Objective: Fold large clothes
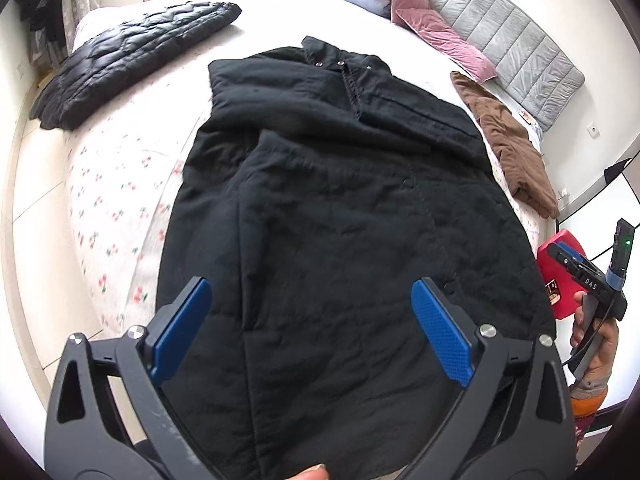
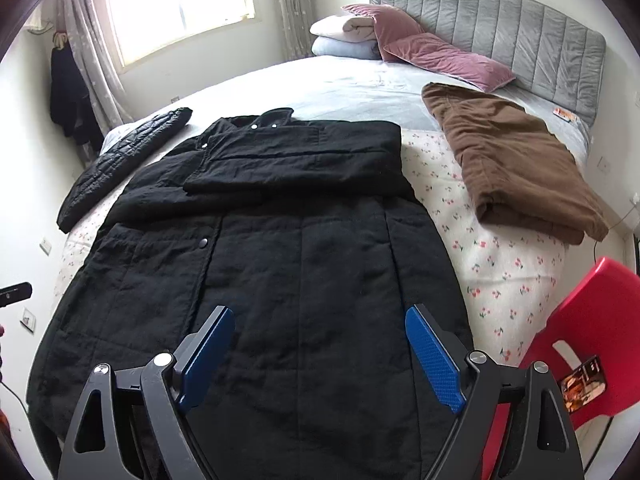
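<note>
Left wrist view: the left hand-held gripper (image 1: 310, 322) stands wide and empty at the bottom of the frame, above the lower half of one black coat (image 1: 340, 208). The coat fills the centre, spread on the bed (image 1: 120, 184), both sleeves folded across its chest. One quilted jacket (image 1: 128, 60) lies upper left, one brown garment (image 1: 508, 140) at right.

Right wrist view: the right hand-held gripper (image 2: 320, 344) is also wide and empty, over the coat's hem at bottom centre. Two pink pillows (image 2: 432, 48) rest by the headboard, one red chair (image 2: 592, 320) lower right. Sleeves look done; the next move probably calls for both grippers to pinch the hem and carry it toward the collar.
</note>
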